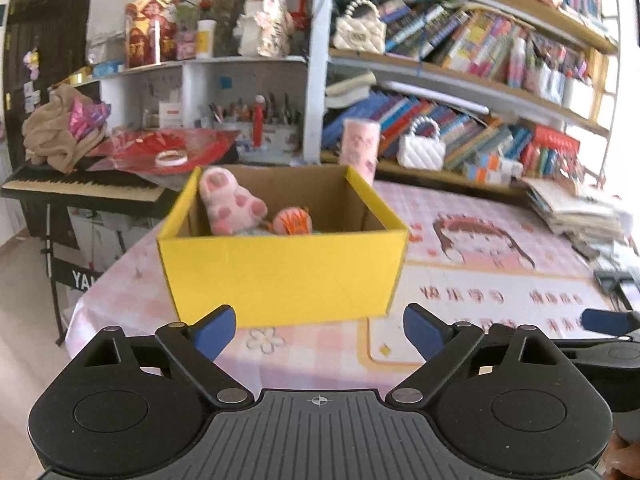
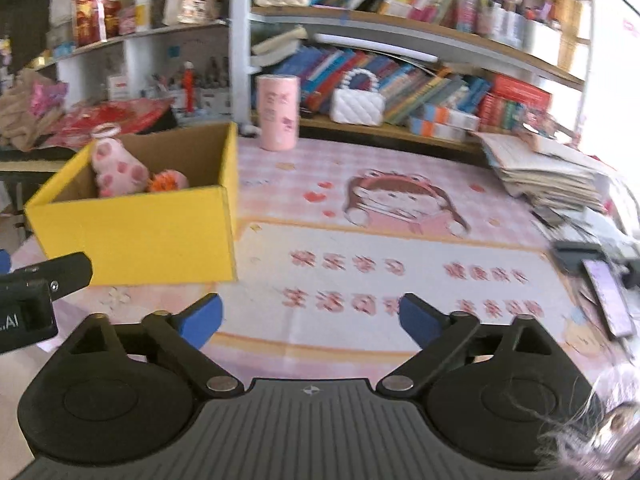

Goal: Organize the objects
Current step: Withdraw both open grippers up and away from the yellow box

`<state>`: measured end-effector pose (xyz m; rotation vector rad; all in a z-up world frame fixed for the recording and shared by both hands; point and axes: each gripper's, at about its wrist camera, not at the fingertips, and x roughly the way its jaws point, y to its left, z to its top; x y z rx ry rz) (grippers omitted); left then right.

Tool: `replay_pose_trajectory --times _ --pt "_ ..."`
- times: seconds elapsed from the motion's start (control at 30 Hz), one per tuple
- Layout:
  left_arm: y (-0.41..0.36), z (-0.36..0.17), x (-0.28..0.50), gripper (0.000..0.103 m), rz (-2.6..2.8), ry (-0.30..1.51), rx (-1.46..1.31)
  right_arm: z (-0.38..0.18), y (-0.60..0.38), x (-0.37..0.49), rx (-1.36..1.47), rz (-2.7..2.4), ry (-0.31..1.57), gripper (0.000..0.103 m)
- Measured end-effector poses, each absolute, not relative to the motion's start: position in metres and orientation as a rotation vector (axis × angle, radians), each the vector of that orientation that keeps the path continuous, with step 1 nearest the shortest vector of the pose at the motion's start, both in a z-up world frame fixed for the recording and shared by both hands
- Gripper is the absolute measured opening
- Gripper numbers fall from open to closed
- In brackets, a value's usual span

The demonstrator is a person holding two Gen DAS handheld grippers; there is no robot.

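Observation:
A yellow cardboard box stands on the pink cartoon tablecloth. Inside it lie a pink paw-shaped plush and a small orange plush. My left gripper is open and empty, just in front of the box's near wall. In the right wrist view the box sits to the left, with the paw plush and orange plush inside. My right gripper is open and empty over the tablecloth, right of the box.
A pink cup stands behind the box. A pile of papers and a phone lie at the table's right. Bookshelves rise behind, and a keyboard piano stands at the left. The left gripper's body shows at the right view's left edge.

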<state>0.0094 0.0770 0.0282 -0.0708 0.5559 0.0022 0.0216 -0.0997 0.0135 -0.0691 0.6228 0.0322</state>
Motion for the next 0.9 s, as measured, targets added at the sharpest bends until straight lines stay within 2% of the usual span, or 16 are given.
replay_pose_trajectory --times 0.33,0.9 --pt "0.039 0.021 0.007 0.099 -0.075 0.601 -0.006 0.009 -0.136 -0.009 -0.026 -0.144 0.644 0.103" --pt "-0.009 0.008 0.013 0.1 -0.103 0.68 0.075 0.005 -0.176 -0.029 0.016 -0.272 0.666 0.103"
